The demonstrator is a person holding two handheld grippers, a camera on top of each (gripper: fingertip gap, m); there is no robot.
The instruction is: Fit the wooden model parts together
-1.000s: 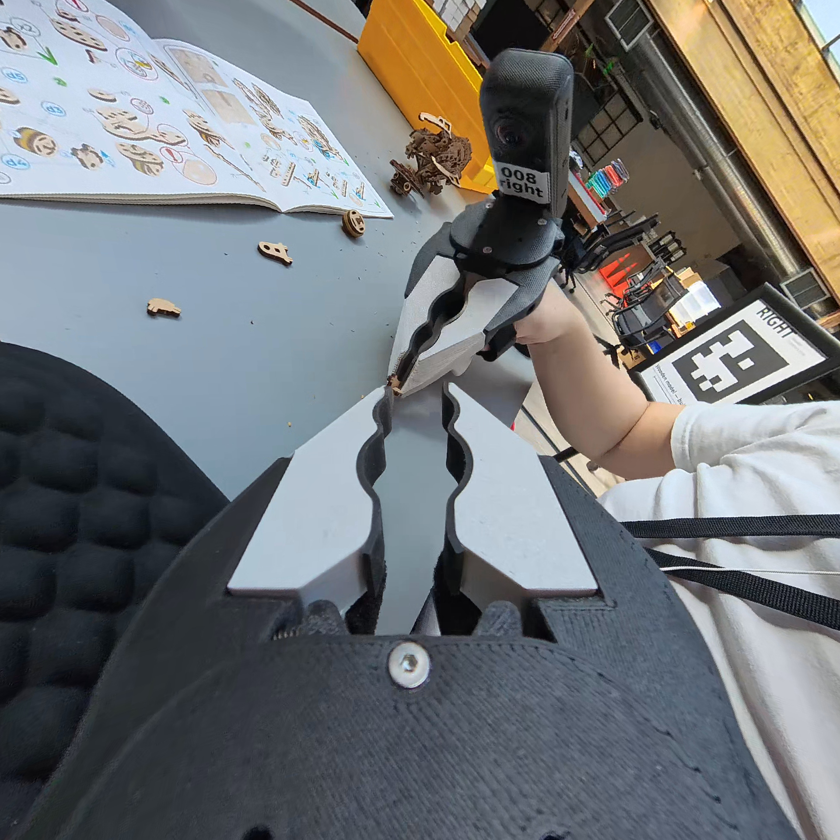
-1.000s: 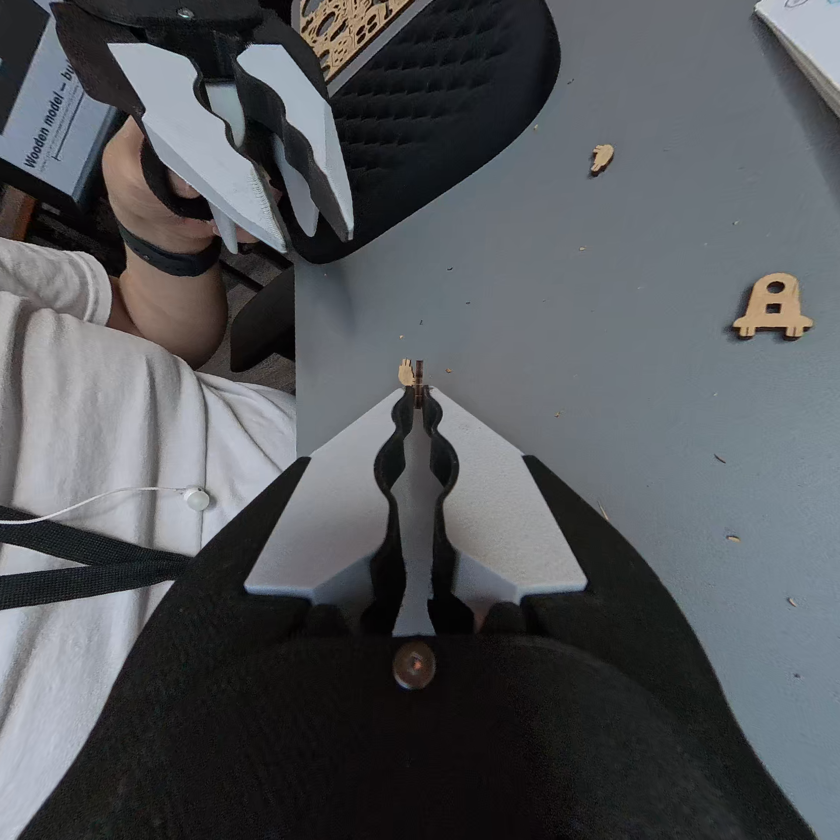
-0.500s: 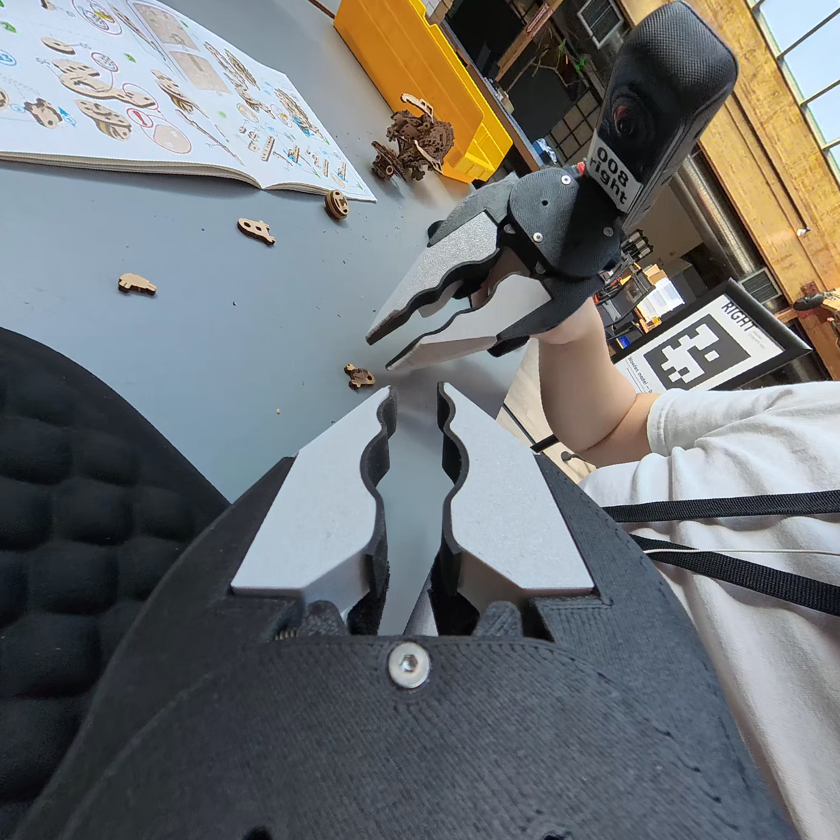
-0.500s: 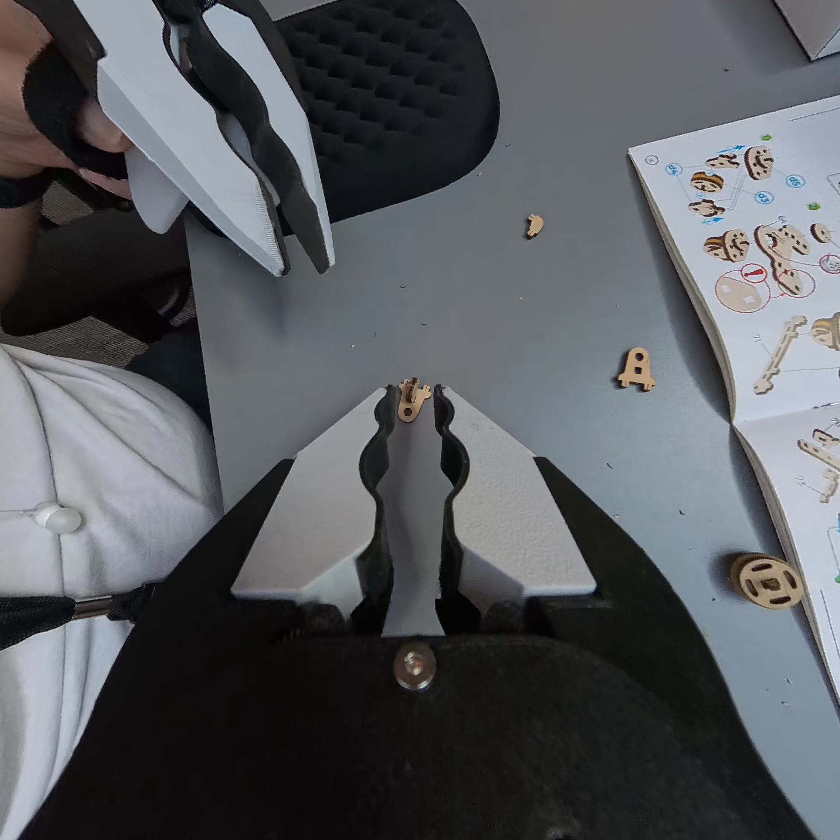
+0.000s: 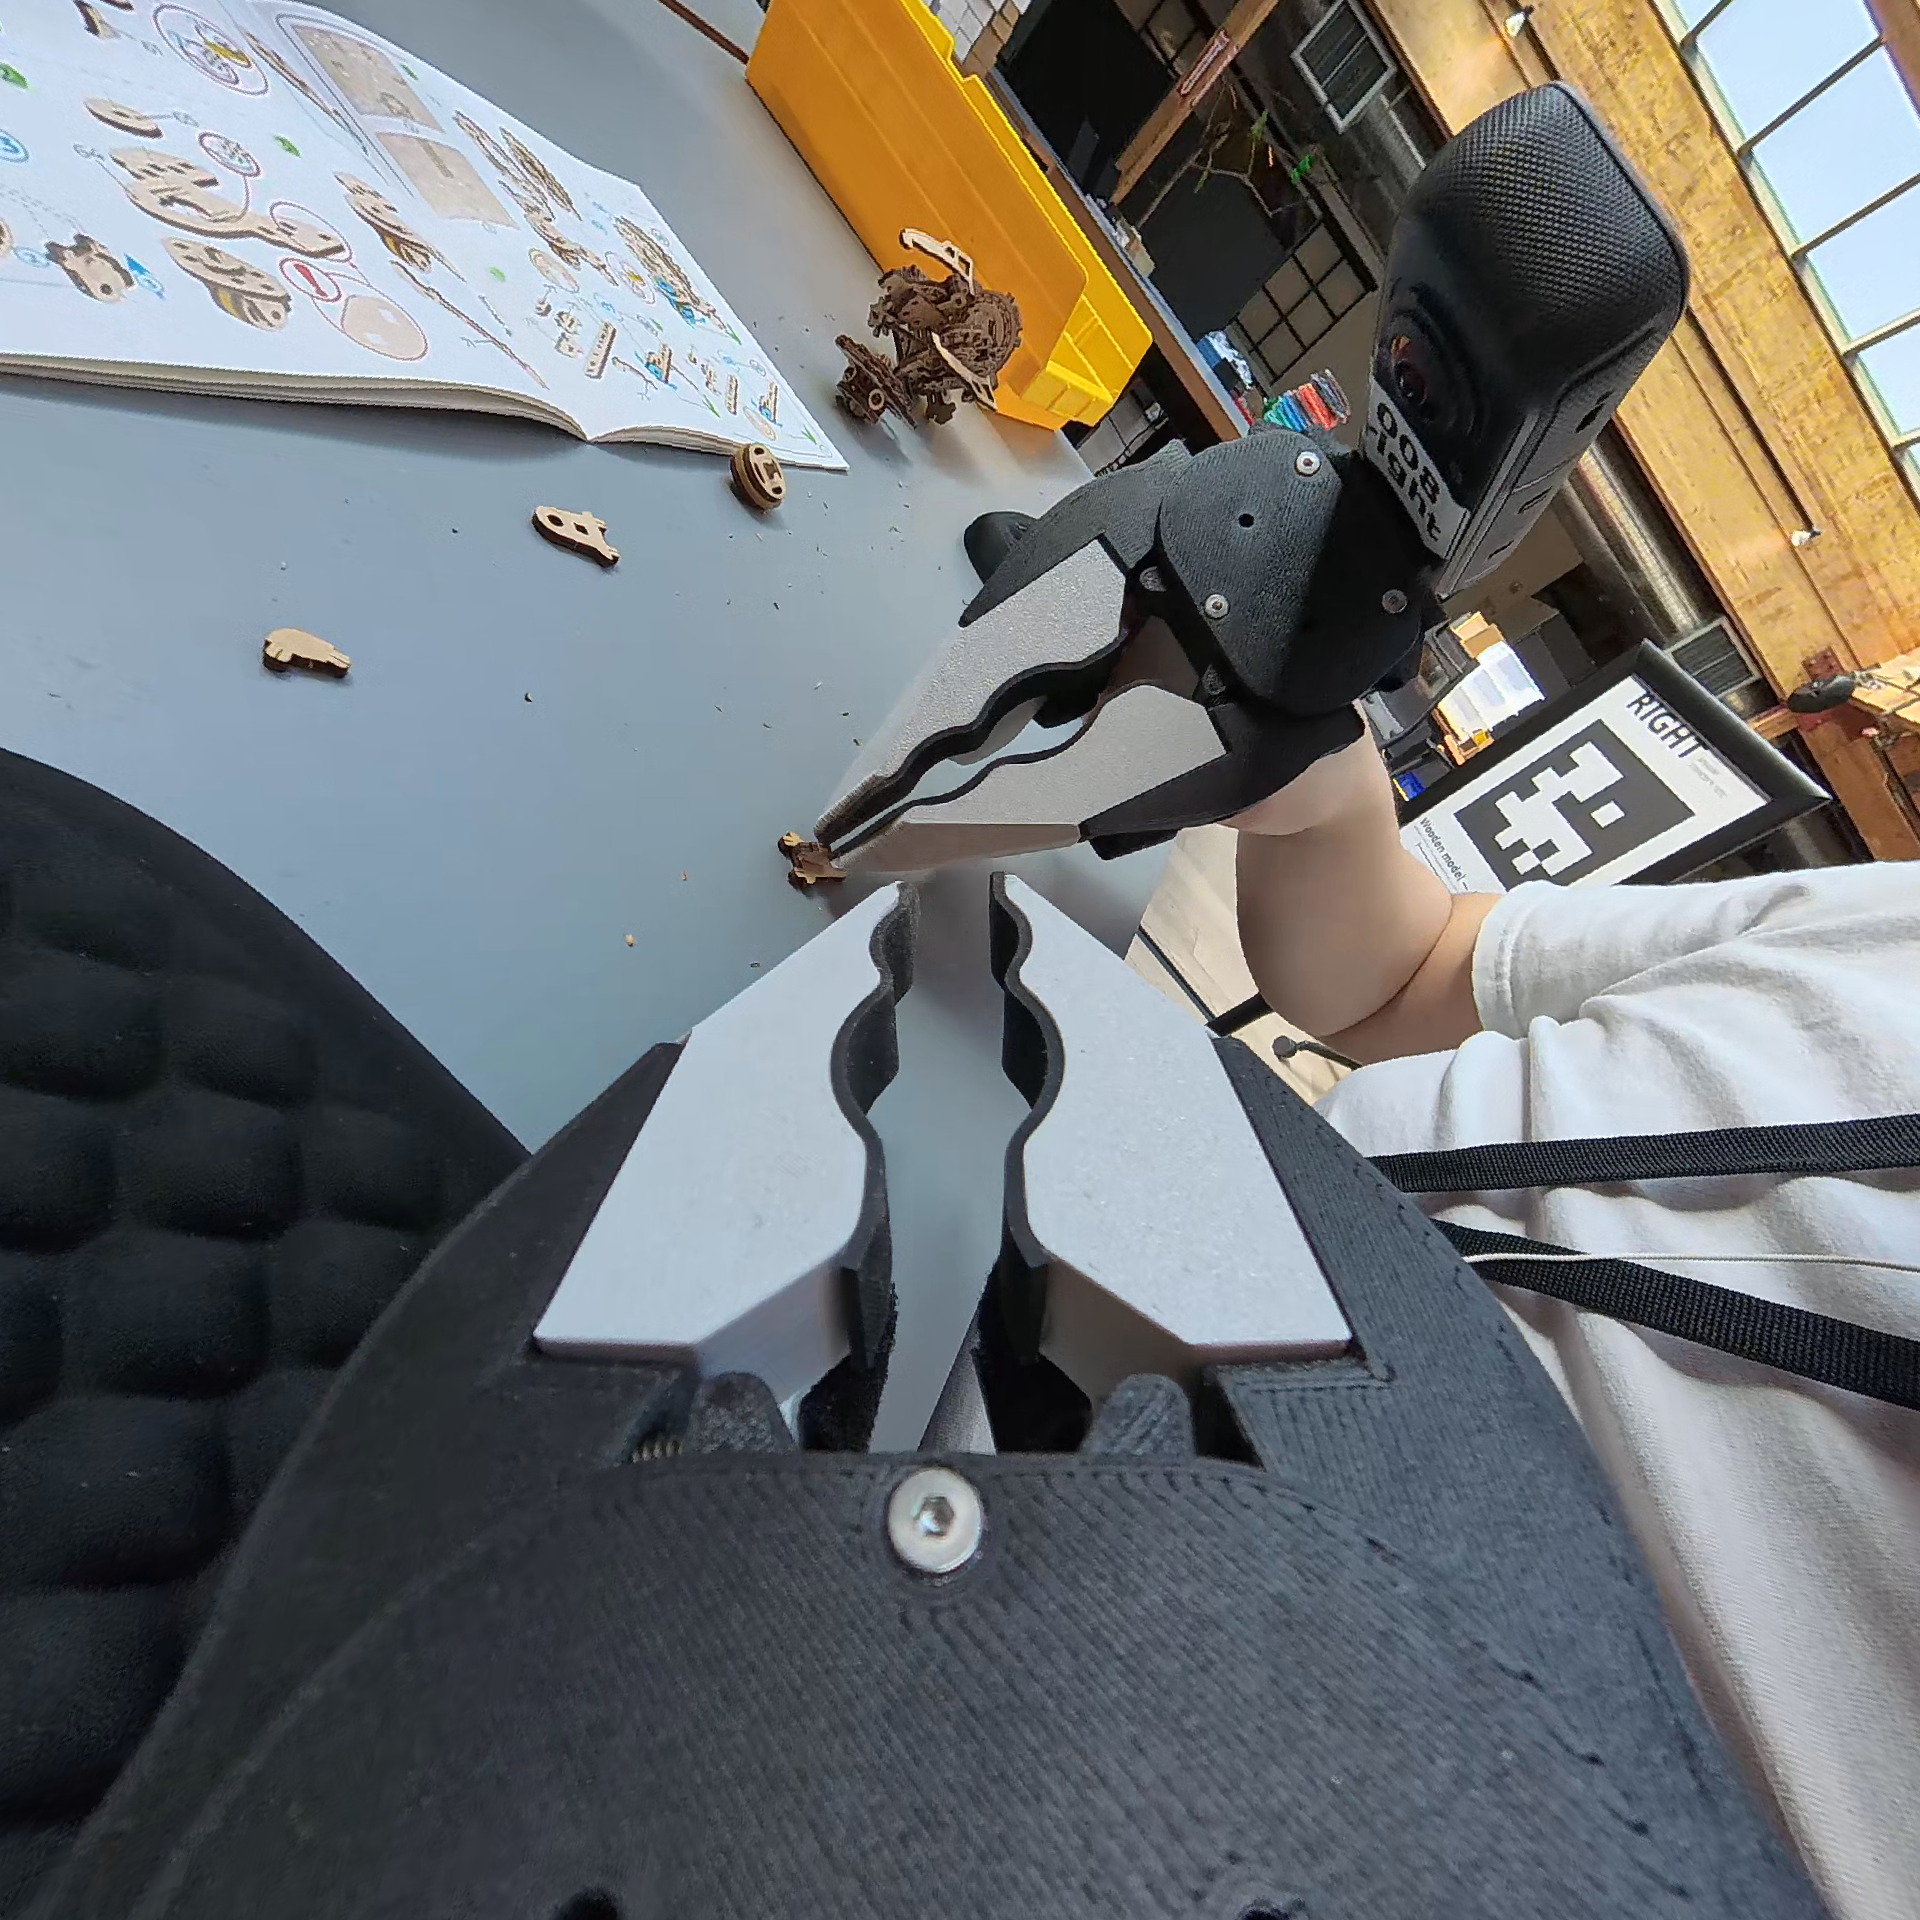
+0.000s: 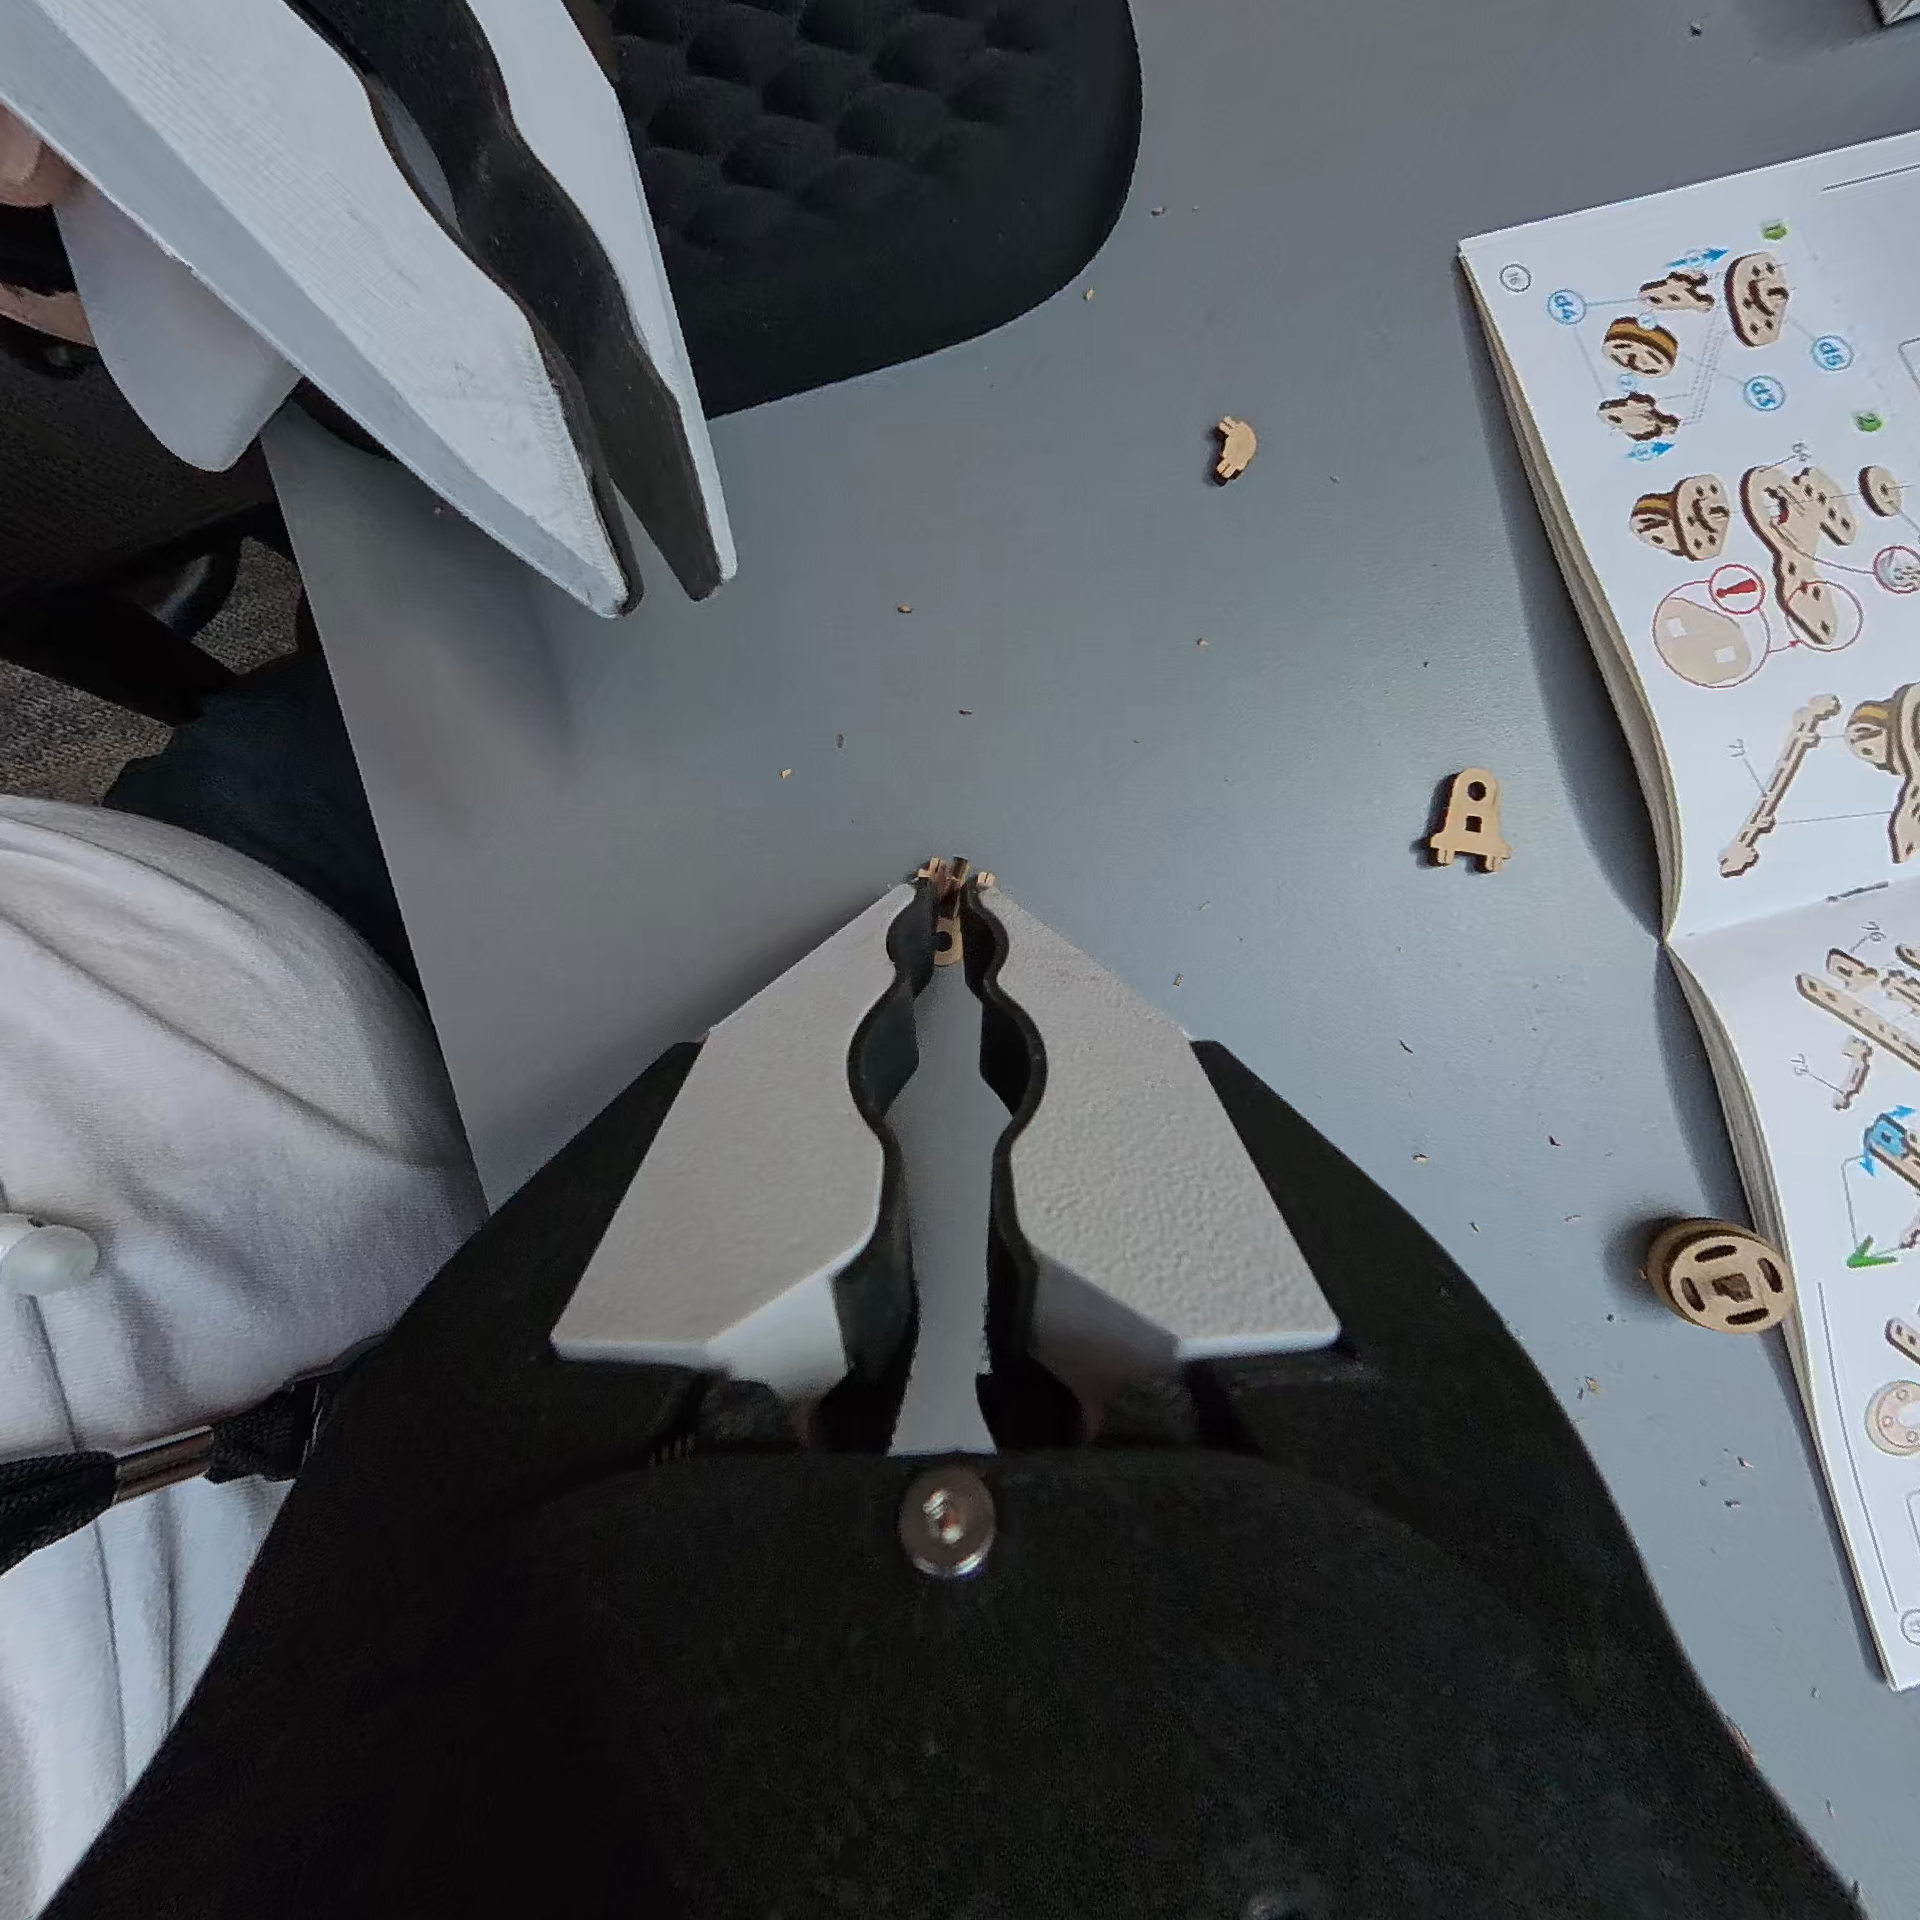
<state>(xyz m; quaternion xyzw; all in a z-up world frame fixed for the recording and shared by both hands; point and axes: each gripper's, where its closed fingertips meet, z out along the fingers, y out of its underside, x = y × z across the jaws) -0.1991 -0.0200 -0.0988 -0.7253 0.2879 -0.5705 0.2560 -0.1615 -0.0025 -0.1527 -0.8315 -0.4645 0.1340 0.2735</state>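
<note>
There are two grippers. Four small wooden pieces show on the grey table point(image 6: 1195, 935), one of them between the right gripper's tips. The other three lie loose: a little curved piece point(image 6: 1234, 449), a piece with two holes and feet point(image 6: 1470, 821) and a round wheel point(image 6: 1720, 1273) touching the edge of the open booklet point(image 6: 1766, 644). One built-up wooden model point(image 5: 930, 343) sits farther off beside a yellow bin point(image 5: 935, 177). One black bumpy cushion point(image 5: 156, 1091) lies at the table's near edge.

The right gripper point(image 6: 951, 894) is nearly closed, and its tips pinch the small wooden piece point(image 6: 948, 904) low at the table. The left gripper point(image 5: 951, 904) is a little open and holds nothing. It hangs just beside the right one.
</note>
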